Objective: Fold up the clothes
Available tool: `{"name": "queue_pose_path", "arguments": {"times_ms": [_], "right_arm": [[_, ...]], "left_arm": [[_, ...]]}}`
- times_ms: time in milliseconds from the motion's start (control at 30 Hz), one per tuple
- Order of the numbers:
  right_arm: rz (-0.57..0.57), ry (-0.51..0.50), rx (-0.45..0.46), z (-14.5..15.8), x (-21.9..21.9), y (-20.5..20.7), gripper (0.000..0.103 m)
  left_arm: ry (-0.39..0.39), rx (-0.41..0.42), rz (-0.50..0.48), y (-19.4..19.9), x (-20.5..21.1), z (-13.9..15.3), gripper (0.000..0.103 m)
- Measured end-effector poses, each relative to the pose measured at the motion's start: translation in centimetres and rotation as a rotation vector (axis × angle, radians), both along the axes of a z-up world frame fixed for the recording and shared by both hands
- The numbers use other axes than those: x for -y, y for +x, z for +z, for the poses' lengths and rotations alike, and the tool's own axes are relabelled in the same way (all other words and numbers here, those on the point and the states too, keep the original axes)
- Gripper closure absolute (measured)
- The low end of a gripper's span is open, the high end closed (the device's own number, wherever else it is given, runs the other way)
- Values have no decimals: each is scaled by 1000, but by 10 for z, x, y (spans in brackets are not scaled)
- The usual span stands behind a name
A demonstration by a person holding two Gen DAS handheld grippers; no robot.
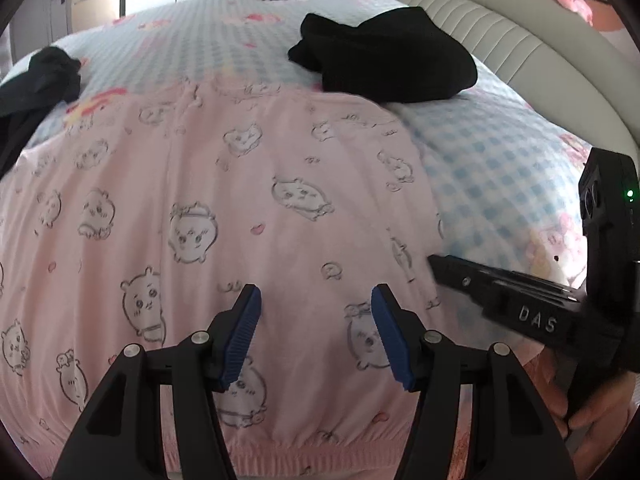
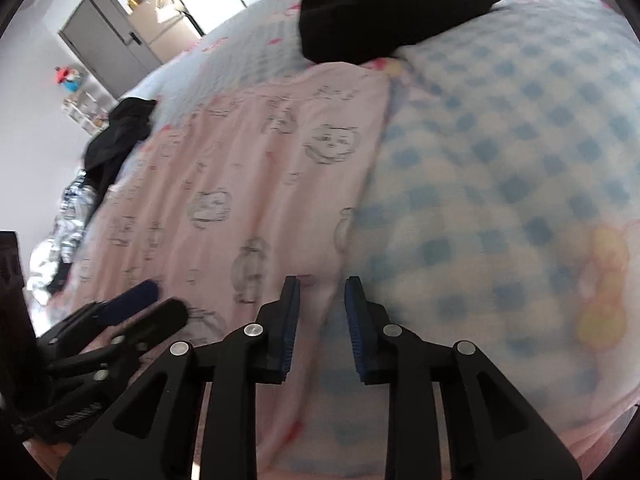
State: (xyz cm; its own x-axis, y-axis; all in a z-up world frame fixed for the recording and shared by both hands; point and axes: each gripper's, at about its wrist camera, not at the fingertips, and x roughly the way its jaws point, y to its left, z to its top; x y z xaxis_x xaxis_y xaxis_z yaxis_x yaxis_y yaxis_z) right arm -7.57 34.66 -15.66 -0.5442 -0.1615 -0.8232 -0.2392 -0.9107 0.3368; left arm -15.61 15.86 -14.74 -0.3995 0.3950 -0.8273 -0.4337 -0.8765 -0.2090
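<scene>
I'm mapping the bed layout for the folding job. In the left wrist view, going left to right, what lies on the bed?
Crumpled dark garment at the left edge → pink printed garment spread across the middle → folded black garment further back → right gripper coming in from the right edge.

Soft, even daylight fills both views, with only a faint shadow under the folded black garment [image 1: 384, 56]. The left wrist view is sharp; the right wrist view is motion-blurred, worst on the checked bedsheet [image 2: 500, 184] right of that garment. Fisheye bending and dark vignetting ring both frames.
</scene>
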Motion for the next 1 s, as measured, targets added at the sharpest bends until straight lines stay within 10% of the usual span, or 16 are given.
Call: {"name": "queue_pose_path", "arguments": {"times_ms": [133,500,1000], "right_arm": [[-4,9,57,-14,5,-8,79],[-98,164,-10,4,-7,15,101],[-106,-78,-8,7,-27,23,79]], "left_arm": [[-118,74,-11,-4,-13,-26,42],[-35,97,7,-1,-2,-22,40],[-27,68,-39,24,7,-18,39]]}}
